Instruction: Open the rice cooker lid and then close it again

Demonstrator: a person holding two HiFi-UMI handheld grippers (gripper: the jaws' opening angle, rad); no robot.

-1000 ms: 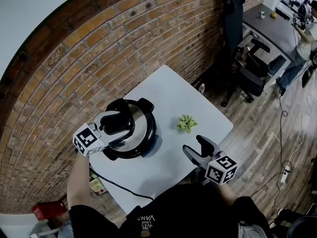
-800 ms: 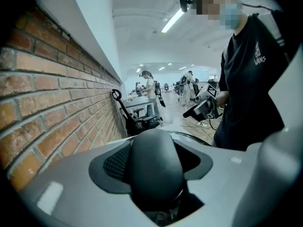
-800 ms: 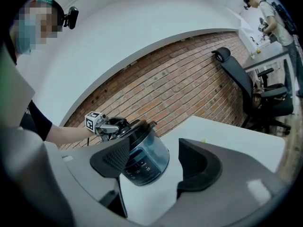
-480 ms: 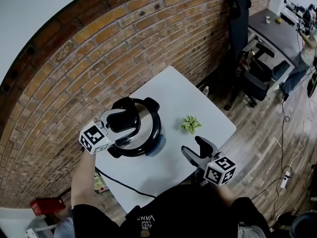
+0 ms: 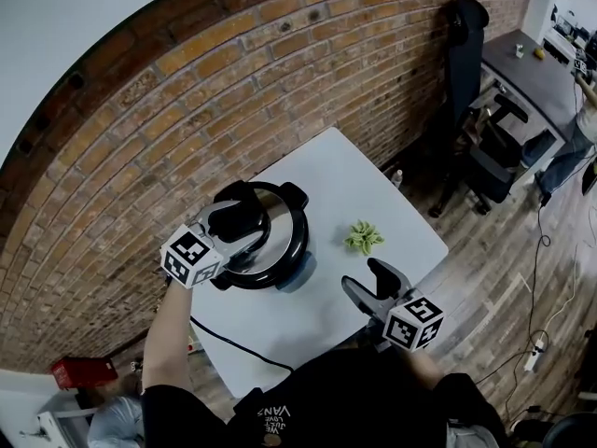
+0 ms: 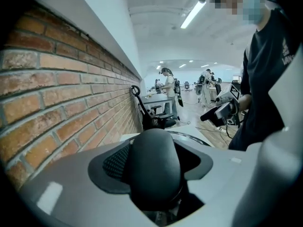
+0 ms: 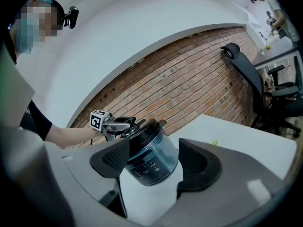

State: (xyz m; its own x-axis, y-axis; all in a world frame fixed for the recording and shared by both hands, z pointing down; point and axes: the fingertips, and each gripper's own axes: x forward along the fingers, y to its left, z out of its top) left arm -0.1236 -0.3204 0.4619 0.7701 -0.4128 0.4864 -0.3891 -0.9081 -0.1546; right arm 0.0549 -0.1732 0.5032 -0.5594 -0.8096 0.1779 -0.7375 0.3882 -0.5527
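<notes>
Barely shifted, left tool [image 5: 233, 225] stays clamped on the lid handle [image 6: 154, 167]; right tool [image 5: 366, 280] hangs apart, empty.

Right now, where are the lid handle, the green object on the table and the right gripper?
lid handle [image 6: 154, 167]: left gripper view, middle of its dark rounded top, between the jaws.
green object [image 5: 364, 237]: head view, its centre.
right gripper [image 5: 362, 275]: head view, midway between its open fingertips.

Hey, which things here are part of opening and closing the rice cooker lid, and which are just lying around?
In the job: rice cooker, its lid handle, left tool gripping that handle.
Lying about: green leafy bunch on the white table, office chair by the brick wall; right tool open, empty.
</notes>
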